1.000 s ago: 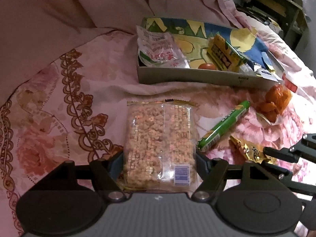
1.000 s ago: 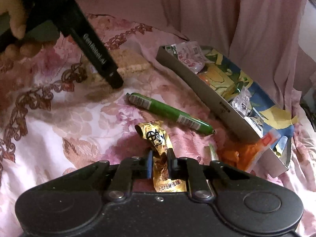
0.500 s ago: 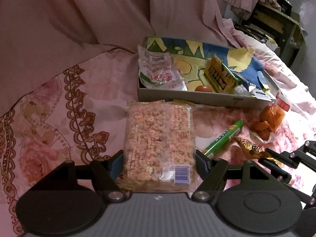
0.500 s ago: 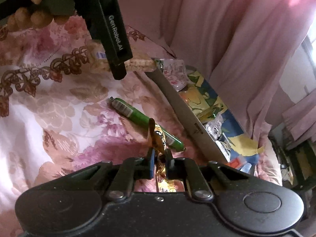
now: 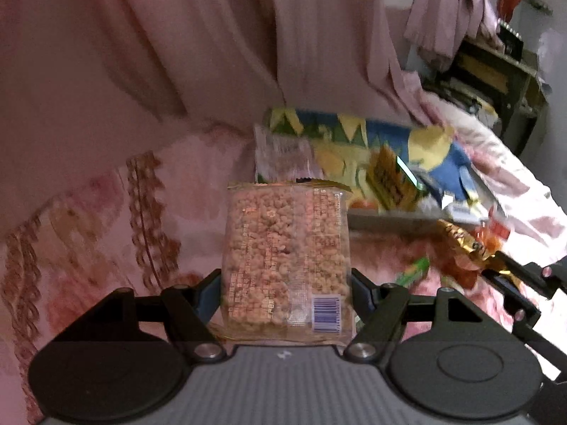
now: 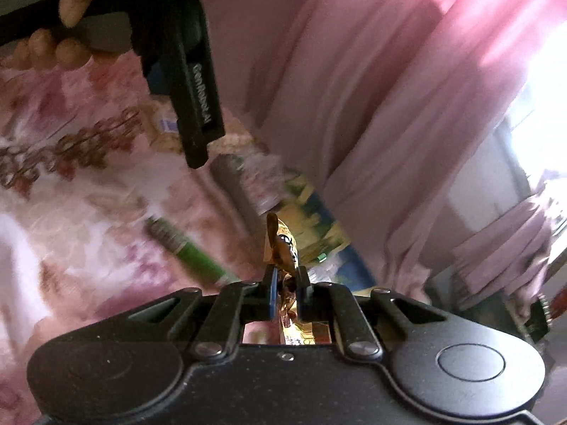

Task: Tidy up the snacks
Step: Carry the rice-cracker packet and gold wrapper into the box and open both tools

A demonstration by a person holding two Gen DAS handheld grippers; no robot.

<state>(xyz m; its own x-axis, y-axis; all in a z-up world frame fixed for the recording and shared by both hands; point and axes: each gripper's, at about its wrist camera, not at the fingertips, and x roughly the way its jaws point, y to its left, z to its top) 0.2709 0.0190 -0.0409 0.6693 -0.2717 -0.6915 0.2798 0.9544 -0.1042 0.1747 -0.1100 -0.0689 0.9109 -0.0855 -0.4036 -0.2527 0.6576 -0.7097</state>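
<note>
We look across a bed spread with a pink flowered cloth with brown scrollwork (image 5: 149, 219), pale pink curtains (image 5: 198, 53) hanging behind it and a dark wooden shelf (image 5: 496, 71) off at the far right. On the cloth sits a shallow cardboard tray with a blue, yellow and green printed lining (image 5: 397, 221) — in it we make out a clear crinkled packet with red print (image 5: 283, 154) and a yellow packet (image 5: 388, 180), both blurred.

Our left gripper (image 5: 286, 285) has its jaws spread wide and pressed against the two long sides of a clear rectangular bag of puffed, tan cereal pieces (image 5: 287, 248); the bag stands up between the fingers, its barcode end nearest the camera, its top edge in front of the tray's near wall. In the right wrist view a hand (image 6: 67, 24) grips this gripper's handle.

Our right gripper (image 6: 286, 279) is closed almost fully on a crumpled gold foil wrapper with black print (image 6: 280, 244), which sticks up from between the pads, clear of the cloth. A green tube-shaped snack stick (image 6: 187, 251) lies on the cloth just left of these pads — between the two grippers and near the tray's long wall.
</note>
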